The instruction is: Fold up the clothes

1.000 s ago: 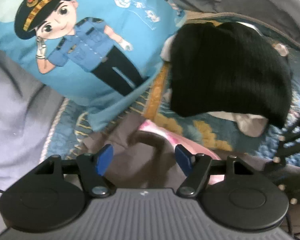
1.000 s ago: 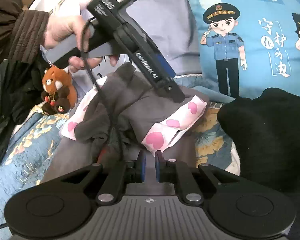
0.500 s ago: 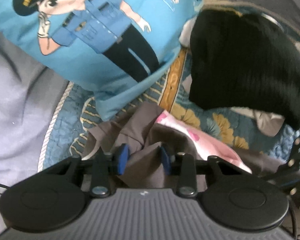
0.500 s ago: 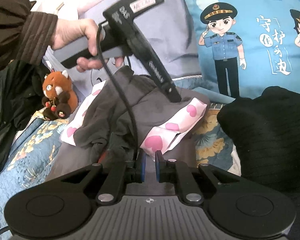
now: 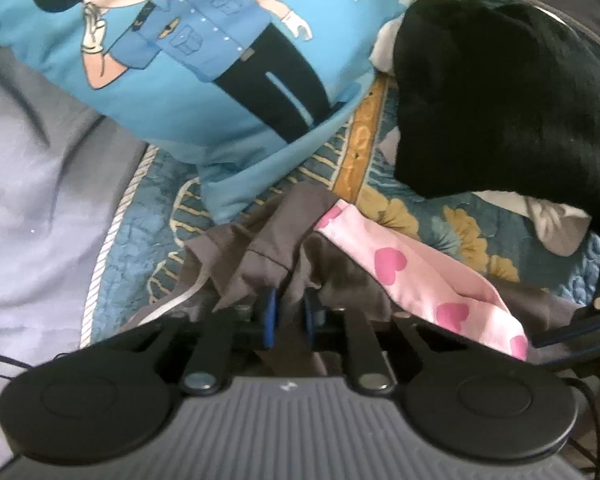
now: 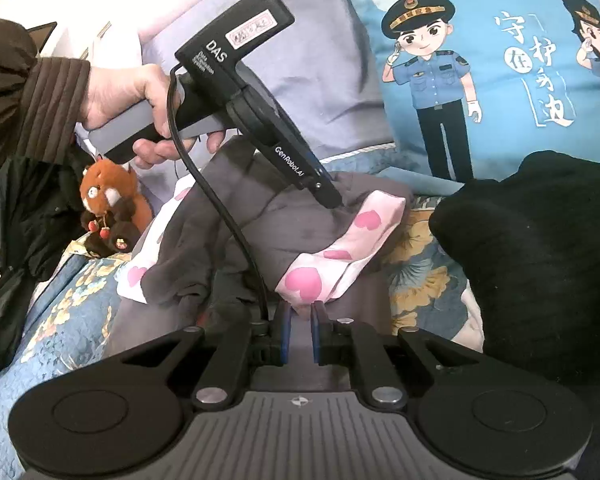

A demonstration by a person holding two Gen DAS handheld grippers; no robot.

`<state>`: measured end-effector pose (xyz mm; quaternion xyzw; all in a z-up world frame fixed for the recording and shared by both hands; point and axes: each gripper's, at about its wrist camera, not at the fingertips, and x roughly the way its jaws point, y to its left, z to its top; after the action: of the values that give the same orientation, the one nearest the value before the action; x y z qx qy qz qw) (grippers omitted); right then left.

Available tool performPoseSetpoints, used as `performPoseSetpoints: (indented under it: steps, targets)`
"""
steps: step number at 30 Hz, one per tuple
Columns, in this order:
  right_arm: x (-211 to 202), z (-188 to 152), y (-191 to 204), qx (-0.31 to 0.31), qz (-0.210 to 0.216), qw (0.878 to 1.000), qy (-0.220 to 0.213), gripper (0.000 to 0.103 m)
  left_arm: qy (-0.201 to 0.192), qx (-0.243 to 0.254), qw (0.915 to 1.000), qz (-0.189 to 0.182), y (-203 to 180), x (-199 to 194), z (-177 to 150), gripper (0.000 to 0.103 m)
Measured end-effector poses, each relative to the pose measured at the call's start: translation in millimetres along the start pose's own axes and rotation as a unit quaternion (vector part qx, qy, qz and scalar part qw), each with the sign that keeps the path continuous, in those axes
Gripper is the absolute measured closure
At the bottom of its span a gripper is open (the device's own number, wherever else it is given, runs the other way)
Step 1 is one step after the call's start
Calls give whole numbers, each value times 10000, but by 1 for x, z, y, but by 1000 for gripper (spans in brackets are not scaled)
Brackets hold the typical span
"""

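Left hand-held gripper point(image 5: 287, 314): blue pads now drawn close together with a ridge of the grey garment point(image 5: 268, 252) caught between them. A second ago the same pads stood wide apart above the cloth, half a second ago they were partway in; so the pinch has just been made.

Right hand-held gripper point(image 6: 299, 330): pads nearly together, as in both earlier frames, clamped on the near edge of the same grey garment point(image 6: 260, 220) where the pink heart-print lining point(image 6: 332, 252) folds over (which layers sit between the pads I cannot tell).

Garment position: bunched in a heap on the floral quilt of the bed point(image 6: 60, 320), between the two tools. From the right wrist view, the left tool's tip is buried in the far top of the heap.

Farther back: black knit garment point(image 6: 540, 248) on the right, plush toy point(image 6: 108, 208) near the left edge, cartoon-officer cushion point(image 6: 480, 80) at the head.

Judgement: with both ends held, the garment looks ready to be lifted and spread before folding; the fold itself is not yet begun.
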<state>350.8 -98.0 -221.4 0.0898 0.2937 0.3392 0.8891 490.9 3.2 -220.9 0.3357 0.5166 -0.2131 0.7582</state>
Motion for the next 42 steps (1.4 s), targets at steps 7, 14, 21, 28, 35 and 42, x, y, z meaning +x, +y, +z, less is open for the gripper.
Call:
performPoseSetpoints:
  steps: [7, 14, 21, 28, 35, 42]
  targets:
    - [-4, 1, -5, 114, -96, 9999, -69, 91, -164, 12, 9998, 136, -3, -7, -6, 98]
    - [-5, 3, -4, 303, 54, 9994, -167, 88, -366, -131, 9990, 235, 1, -24, -7, 98]
    - [1, 9, -14, 819, -37, 9963, -260, 65, -466, -167, 9985, 228, -3, -29, -6, 98]
    - [22, 18, -15, 794, 220, 9966, -33, 95, -594, -273, 9974, 310, -1, -34, -11, 98]
    - [-5, 26, 11, 428, -24, 9979, -493, 102, -878, -765, 9918, 520, 20, -51, -35, 98]
    - [24, 20, -24, 995, -984, 9896, 325, 102, -780, -750, 9915, 723, 15, -43, -27, 92]
